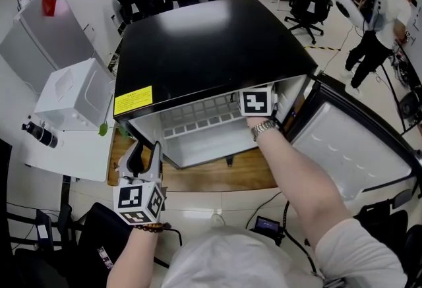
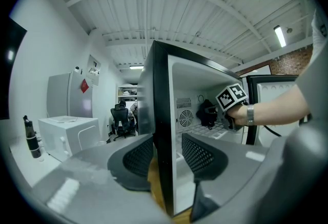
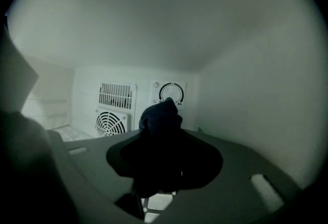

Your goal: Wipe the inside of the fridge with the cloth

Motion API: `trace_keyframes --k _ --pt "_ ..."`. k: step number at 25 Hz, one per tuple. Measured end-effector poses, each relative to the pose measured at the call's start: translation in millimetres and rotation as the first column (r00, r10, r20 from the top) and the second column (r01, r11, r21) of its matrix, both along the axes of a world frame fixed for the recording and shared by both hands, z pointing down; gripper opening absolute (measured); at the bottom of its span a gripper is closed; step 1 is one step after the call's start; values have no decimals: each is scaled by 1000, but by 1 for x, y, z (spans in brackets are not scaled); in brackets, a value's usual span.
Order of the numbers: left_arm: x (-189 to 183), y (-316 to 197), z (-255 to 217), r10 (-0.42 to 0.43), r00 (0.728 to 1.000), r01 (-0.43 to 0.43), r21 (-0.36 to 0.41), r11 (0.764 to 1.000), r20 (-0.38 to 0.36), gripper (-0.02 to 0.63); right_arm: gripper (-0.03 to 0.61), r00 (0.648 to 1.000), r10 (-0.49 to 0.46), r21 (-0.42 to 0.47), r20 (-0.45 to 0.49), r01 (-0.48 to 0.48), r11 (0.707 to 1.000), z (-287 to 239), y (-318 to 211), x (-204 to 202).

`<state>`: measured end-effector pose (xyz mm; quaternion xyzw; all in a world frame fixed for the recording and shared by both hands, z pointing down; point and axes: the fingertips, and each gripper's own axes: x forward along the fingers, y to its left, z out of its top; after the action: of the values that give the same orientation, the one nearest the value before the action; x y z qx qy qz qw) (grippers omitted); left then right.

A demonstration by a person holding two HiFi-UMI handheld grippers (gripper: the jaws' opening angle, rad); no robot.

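My right gripper [image 3: 164,159] clenched the dark cloth [image 3: 161,115] inside the mini fridge [image 1: 204,49], near its back-right corner. My left gripper [image 2: 167,155] clamped the fridge's side wall [image 2: 163,110] at the front edge.

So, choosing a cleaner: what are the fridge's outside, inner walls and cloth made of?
Outside, the fridge is glossy black, likely painted metal: it reflects light. The inner walls look smooth white plastic, with moulded vents. The cloth is dark fabric, bunched in folds.
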<state>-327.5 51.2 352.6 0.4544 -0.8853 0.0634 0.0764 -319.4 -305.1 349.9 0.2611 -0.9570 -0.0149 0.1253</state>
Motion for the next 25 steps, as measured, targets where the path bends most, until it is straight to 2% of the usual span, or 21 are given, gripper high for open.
trace_keyframes --k 5,9,13,17,20,25 --pt "0 0 1 5 1000 -5 0 1000 -1 172 149 1000 17 -16 25 -16 1000 -1 0 5" --pt "0 0 1 17 1000 -17 -1 1000 2 170 149 998 -9 -26 64 11 1000 -5 8 9" --pt "3 1 -1 41 999 -40 -17 999 22 167 149 992 -63 -6 112 64 998 -19 25 16" --pt "12 9 -5 46 998 -44 -44 998 50 153 150 985 -124 -6 123 125 992 -23 45 28" --pt "24 13 -11 57 995 -53 -56 997 83 109 150 976 -172 -15 130 176 984 -25 61 39" --pt "51 1 -23 126 987 -126 -11 992 98 104 150 962 -248 -20 111 252 968 -23 82 61"
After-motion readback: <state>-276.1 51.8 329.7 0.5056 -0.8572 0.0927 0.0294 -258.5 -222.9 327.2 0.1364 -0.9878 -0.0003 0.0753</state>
